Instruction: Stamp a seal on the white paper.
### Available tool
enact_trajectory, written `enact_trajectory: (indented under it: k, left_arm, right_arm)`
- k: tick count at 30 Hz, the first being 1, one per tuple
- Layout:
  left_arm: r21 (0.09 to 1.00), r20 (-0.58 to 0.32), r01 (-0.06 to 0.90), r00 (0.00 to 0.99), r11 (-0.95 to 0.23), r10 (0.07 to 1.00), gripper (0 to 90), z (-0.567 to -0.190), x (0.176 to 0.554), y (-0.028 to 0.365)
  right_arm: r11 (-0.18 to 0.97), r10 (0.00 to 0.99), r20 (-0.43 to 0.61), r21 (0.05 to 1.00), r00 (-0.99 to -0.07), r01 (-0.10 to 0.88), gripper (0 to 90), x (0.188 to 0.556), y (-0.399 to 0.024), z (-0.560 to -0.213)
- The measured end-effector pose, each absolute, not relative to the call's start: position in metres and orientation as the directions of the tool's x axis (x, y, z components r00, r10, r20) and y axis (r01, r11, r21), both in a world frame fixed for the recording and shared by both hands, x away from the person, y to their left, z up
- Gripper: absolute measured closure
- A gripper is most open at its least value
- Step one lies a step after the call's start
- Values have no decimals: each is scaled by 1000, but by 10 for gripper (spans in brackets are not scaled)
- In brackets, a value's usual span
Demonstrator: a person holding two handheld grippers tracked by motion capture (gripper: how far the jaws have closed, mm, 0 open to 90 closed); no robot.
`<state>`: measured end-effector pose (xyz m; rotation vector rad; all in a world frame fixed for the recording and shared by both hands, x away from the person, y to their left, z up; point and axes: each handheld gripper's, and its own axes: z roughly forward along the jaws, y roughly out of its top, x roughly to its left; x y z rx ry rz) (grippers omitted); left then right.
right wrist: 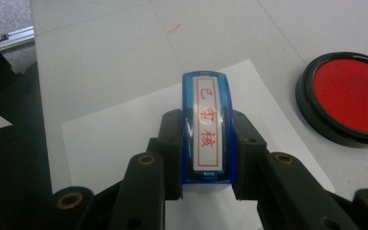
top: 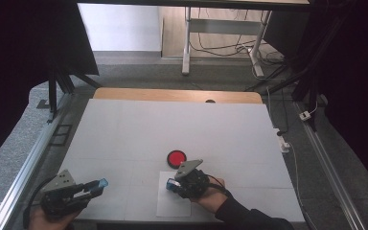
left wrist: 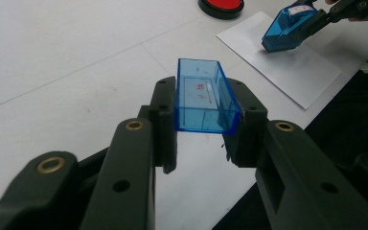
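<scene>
Gripping a translucent blue plastic stamp cap between pressed-in jaws, the left gripper sits near the front left corner of the white tabletop, with the cap held clear above the surface, open side up. The right gripper pinches a blue rectangular plastic stamp with a white label of red characters, and it hangs over the white paper sheet that lies close to the front edge of the table; in the left gripper view the stamp's lower end looks to meet the paper, though the angle makes contact hard to confirm. A round red ink pad in a black case rests on the tabletop just beyond the sheet's far edge, near the right gripper but apart from it. The whole far half of the table is open, as is the broad stretch between the two grippers and the strip to the right of the paper. A bare wooden strip runs along the far edge, and metal rails flank both sides. Counted: two grippers, one stamp, one cap, one sheet, one ink pad.
</scene>
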<state>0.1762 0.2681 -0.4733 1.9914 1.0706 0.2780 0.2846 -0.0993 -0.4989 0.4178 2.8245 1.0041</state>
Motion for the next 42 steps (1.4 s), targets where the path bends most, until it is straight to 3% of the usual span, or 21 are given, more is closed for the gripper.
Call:
enact_trajectory:
  k: [42]
  left_arm:
    - [756, -177, 585, 615, -294, 769, 676, -473, 177, 267]
  right_arm:
    - [754, 301, -47, 623, -953, 207, 709, 279, -98, -507]
